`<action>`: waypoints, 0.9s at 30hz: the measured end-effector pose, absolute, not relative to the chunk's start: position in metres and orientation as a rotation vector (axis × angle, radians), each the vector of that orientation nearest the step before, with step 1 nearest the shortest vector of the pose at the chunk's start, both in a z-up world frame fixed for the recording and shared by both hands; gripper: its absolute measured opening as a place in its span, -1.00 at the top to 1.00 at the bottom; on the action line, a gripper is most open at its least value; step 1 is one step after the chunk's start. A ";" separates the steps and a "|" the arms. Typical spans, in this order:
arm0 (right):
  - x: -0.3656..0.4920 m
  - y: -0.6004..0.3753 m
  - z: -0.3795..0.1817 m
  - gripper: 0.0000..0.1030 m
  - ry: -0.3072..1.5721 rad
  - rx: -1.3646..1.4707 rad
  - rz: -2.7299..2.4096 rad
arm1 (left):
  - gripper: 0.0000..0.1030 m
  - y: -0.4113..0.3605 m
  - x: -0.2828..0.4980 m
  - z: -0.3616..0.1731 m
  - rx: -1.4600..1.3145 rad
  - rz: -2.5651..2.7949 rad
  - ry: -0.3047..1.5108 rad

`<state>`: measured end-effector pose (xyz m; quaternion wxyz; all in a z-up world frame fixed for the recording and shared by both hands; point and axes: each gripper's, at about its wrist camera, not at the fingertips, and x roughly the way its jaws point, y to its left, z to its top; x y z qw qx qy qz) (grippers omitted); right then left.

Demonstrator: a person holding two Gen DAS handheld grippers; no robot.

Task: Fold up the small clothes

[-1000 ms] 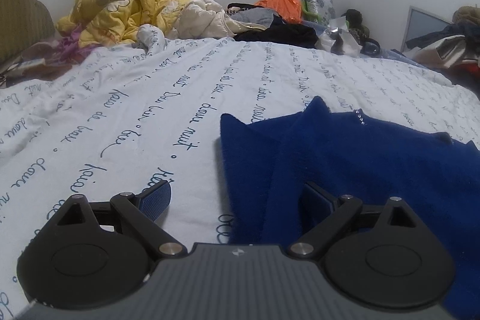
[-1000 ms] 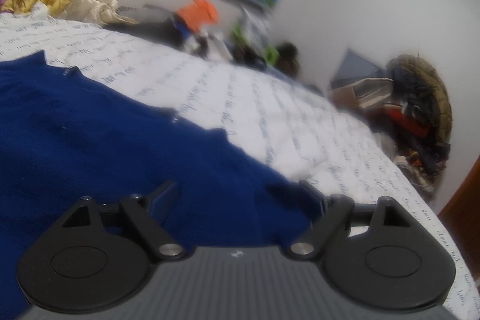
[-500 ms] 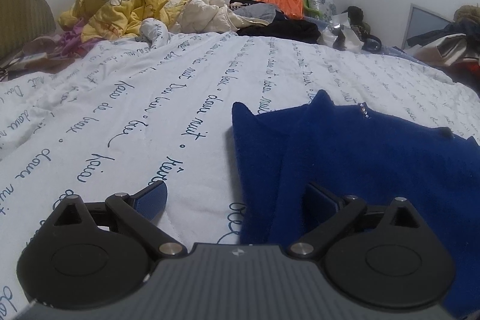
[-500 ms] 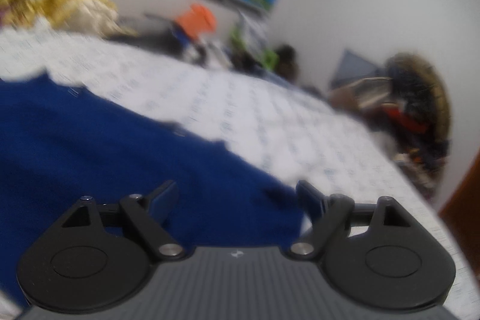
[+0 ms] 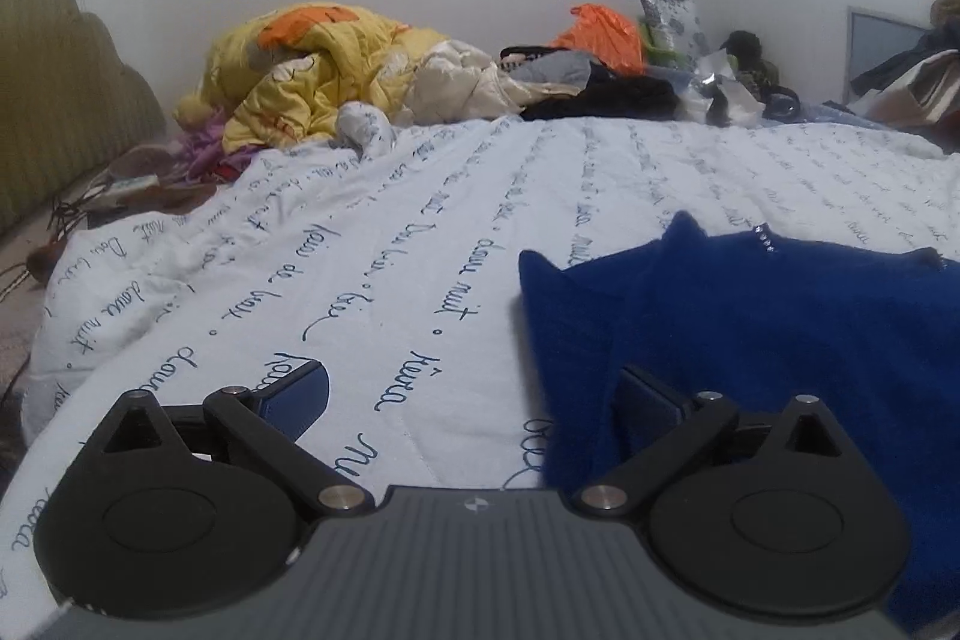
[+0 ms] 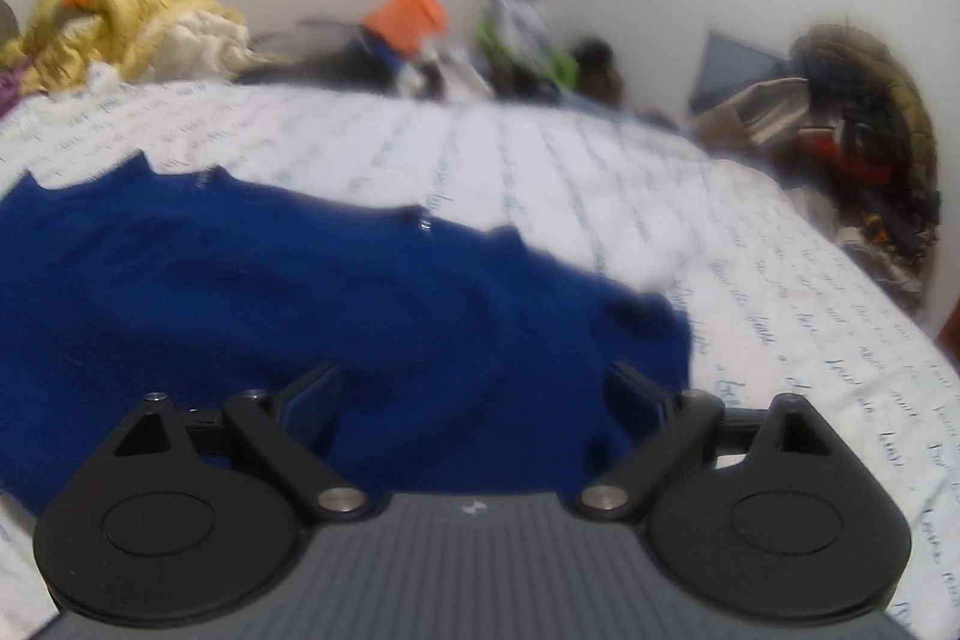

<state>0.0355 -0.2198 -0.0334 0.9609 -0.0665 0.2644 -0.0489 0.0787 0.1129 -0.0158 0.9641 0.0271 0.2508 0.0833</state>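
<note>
A dark blue fleecy garment point(image 5: 750, 328) lies folded on the white bedspread point(image 5: 420, 232) printed with blue script. My left gripper point(image 5: 474, 388) hovers over the garment's left edge, its jaws wide and still opening, with only bedspread and the cloth's edge below them. In the right wrist view the same blue garment point(image 6: 270, 292) fills the left and centre. My right gripper point(image 6: 474, 388) hangs over its near right corner, jaws opening, pads clear of the cloth. That view is blurred.
A heap of yellow and cream bedding point(image 5: 324, 70) lies at the far end of the bed, beside dark clothes point(image 5: 600, 94) and an orange bag point(image 5: 600, 34). A padded headboard point(image 5: 54, 88) stands at left. Piled clothes point(image 6: 858, 124) sit at the bed's right side.
Both grippers have pulled back and risen slightly from the blue garment, and their jaws have spread wider. The garment stays flat on the bed.
</note>
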 end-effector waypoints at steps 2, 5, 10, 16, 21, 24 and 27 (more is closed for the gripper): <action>0.038 -0.219 -0.040 -0.90 0.557 -0.135 -0.099 | -0.98 0.111 0.073 -0.012 0.025 0.142 0.517; 0.039 -0.221 -0.044 -0.94 0.570 -0.111 -0.108 | -0.98 0.109 0.065 -0.008 -0.019 0.085 0.524; 0.042 -0.226 -0.047 -1.00 0.598 -0.080 -0.099 | -0.98 0.093 0.067 -0.013 -0.110 -0.019 0.627; 0.043 -0.233 -0.049 -1.00 0.617 -0.020 -0.078 | -1.00 0.074 0.068 -0.034 -0.079 -0.001 0.665; 0.043 -0.239 -0.050 -1.00 0.626 0.024 -0.062 | -1.00 0.071 0.065 -0.037 -0.041 0.016 0.651; 0.043 -0.239 -0.050 -1.00 0.626 0.024 -0.063 | -1.00 0.071 0.067 -0.039 -0.049 0.024 0.658; 0.043 -0.238 -0.050 -1.00 0.626 0.023 -0.063 | -1.00 0.067 0.067 -0.039 -0.033 0.039 0.653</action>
